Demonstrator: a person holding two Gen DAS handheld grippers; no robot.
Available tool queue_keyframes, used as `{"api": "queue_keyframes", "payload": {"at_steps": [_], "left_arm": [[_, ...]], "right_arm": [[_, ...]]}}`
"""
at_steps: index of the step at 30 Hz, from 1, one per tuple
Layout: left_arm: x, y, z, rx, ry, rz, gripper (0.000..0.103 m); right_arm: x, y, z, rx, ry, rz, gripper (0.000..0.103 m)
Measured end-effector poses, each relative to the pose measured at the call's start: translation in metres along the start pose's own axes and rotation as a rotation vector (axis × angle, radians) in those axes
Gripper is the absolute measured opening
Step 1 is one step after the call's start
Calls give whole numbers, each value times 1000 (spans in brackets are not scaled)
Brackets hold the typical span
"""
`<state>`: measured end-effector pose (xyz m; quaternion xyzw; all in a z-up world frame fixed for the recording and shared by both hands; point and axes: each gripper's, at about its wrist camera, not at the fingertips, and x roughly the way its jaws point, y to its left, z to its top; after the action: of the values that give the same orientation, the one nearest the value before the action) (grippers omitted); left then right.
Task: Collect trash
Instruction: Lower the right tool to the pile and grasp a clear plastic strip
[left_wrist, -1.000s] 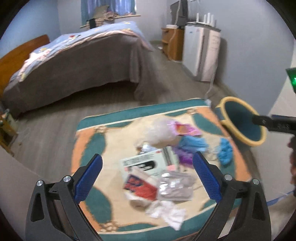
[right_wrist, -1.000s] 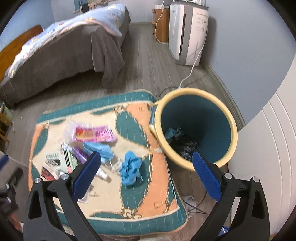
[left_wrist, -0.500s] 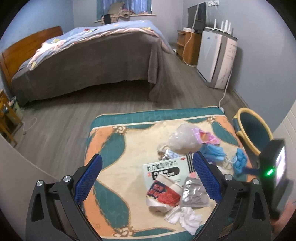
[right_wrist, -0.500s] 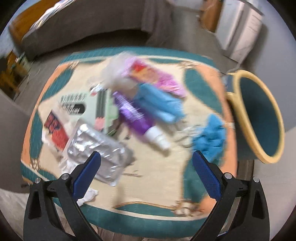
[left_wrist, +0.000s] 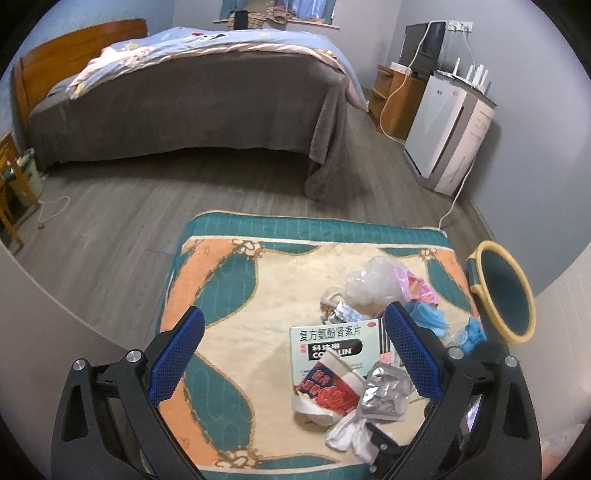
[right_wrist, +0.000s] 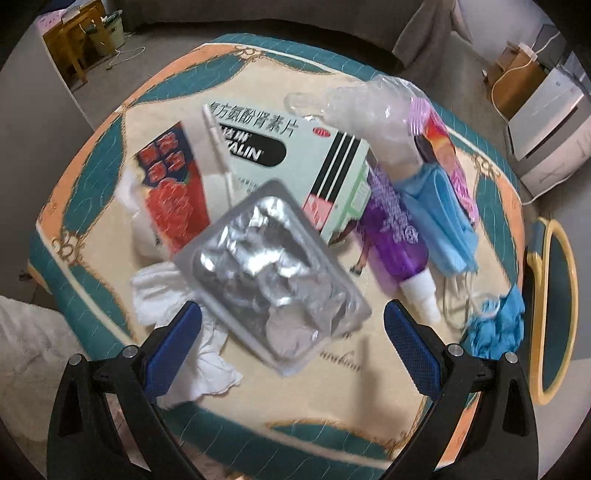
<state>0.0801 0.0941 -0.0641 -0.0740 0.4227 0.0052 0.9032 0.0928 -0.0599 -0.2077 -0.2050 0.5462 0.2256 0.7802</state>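
R tool (right_wrist: 291, 343) agape, crinkly foil blister pack (right_wrist: 273, 277)

The pale green medicine box (left_wrist: 334, 345) on the quilted mat carries large Chinese characters, 复方氨酚肾素片, and beneath them a black oval with white Latin letters, partly covered, ending in "LIN"; the right wrist view shows "ALIN". The red-and-white wrapper (left_wrist: 325, 387) has red characters too blurred to read.

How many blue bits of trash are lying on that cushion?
2 that I can see: a folded blue face mask beside the purple bottle, and a crumpled blue glove at the cushion's edge, nearest the bin. More could hide under the pile.
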Motion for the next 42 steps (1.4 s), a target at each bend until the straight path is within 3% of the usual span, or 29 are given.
{"api": "queue_keyframes", "payload": {"at_steps": [7, 11, 15, 16, 17, 26, 38, 42], "left_arm": [[6, 5, -1, -13, 24, 12, 97], [10, 7, -3, -22, 41, 15, 97], [14, 5, -3, -15, 53, 21, 97], [15, 5, -4, -14, 58, 19, 97], [16, 3, -5, -10, 65, 18, 97], [24, -3, -12, 19, 105, 39, 97], [49, -14, -31, 107, 199, 53, 96], [64, -21, -43, 160, 253, 61, 95]], "right_arm": [[3, -11, 17, 63, -81, 57, 96], [8, -20, 20, 102, -45, 106, 70], [-7, -36, 15, 171, -57, 131, 54], [-11, -40, 13, 188, -56, 140, 30], [-14, -42, 11, 200, -51, 142, 28], [-36, -60, -4, 242, -53, 65, 12], [-33, -74, -9, 271, 5, 60, 11], [-57, -83, 4, 257, 6, 57, 11]]}}
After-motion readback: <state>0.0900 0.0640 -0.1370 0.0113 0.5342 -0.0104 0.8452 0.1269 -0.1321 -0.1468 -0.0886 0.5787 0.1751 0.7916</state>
